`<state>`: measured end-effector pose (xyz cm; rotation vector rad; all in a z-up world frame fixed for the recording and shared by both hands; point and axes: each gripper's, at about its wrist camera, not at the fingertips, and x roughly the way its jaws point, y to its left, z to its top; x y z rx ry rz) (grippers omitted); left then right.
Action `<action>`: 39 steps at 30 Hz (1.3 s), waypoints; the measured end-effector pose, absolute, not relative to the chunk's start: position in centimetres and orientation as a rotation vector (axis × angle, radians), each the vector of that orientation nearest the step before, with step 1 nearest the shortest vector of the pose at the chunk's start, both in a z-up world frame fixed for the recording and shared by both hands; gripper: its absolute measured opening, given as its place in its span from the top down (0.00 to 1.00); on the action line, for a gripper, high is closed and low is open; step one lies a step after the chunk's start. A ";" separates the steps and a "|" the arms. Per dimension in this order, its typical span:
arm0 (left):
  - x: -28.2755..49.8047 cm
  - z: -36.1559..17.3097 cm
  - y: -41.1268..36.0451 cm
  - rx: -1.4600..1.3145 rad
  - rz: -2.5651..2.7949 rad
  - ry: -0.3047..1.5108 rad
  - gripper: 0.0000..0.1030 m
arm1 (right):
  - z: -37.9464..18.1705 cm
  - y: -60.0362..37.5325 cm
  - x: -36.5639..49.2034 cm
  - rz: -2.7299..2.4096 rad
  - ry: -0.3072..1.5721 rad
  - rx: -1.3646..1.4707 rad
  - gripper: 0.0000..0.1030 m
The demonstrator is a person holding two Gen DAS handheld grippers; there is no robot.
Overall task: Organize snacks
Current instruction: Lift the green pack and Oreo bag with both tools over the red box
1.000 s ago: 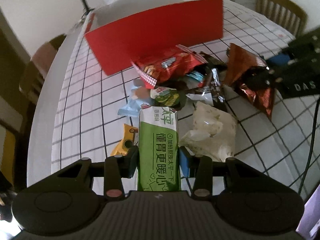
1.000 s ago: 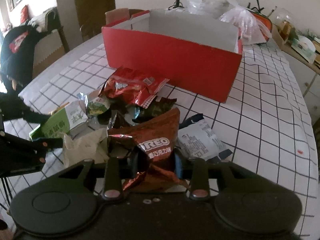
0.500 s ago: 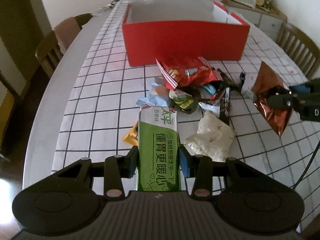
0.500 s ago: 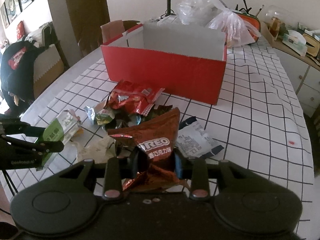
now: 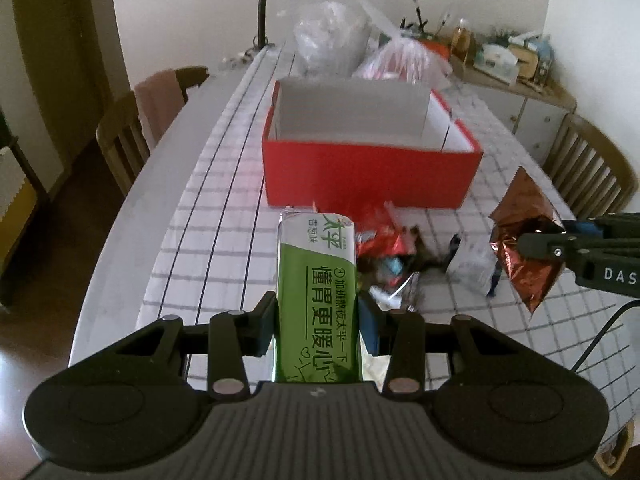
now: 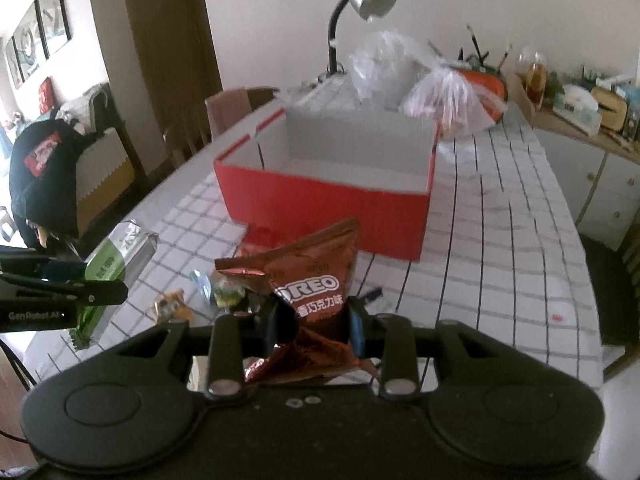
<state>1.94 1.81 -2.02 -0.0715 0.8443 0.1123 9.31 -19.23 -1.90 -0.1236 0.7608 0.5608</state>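
Gripping a crinkled foil Oreo packet (image 6: 316,300), tool (image 6: 316,320).

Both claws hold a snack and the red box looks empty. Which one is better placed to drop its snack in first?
Probably the left claw: its green packet points straight at the red box, while the right claw with its Oreo bag sits off to the side.

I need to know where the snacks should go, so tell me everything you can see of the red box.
The red box is open-topped cardboard, glossy red outside and plain pale grey inside, with upright inner panels near one end. It looks empty as far as its inside shows. It rests flat on the checked tablecloth, beyond the heap of snack packets, with plastic bags behind it.
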 end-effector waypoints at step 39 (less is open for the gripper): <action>25.3 -0.9 5.9 -0.049 -0.037 0.836 0.60 | 0.3 -13.3 27.1 0.350 0.768 -0.161 0.68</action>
